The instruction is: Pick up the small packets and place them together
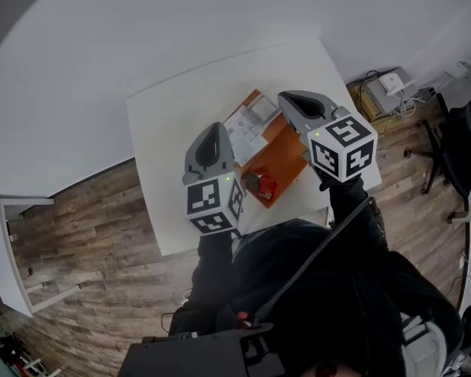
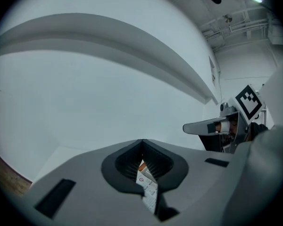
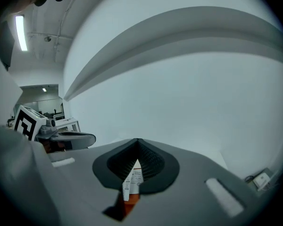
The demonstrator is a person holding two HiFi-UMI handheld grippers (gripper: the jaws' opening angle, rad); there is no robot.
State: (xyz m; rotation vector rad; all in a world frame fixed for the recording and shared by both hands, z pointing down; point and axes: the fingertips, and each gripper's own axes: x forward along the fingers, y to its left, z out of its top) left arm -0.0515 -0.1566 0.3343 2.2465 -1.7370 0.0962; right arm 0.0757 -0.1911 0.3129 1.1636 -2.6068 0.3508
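White table (image 1: 173,132) set against a pale wall, with wood floor around it. Head view: an orange mat (image 1: 286,159) lies on the table, its long axis running from the wall side toward the person. The printed packets (image 1: 247,132) rest flat and close together on its far half, and the cluster seems to follow the mat's long axis, though single packets are too small to orient. A lone packet (image 1: 263,110) sits at the far corner and a dark red item (image 1: 259,183) at the near end. The left gripper (image 1: 214,132) and right gripper (image 1: 286,99) hang above the mat, one on each side, both aimed at the wall. The packets therefore lie below and between them, not ahead; the cluster is just beside the left gripper, the lone packet just beside the right gripper's tip. Left gripper view: jaws closed tip to tip against bare wall, nothing protruding. The strip of print in the slit behind the tips is judged to be a packet lying below, not one gripped. Right gripper view: jaws likewise closed and apparently empty, with print and orange showing through the slit. Any further pick would probably require opening and tipping downward.
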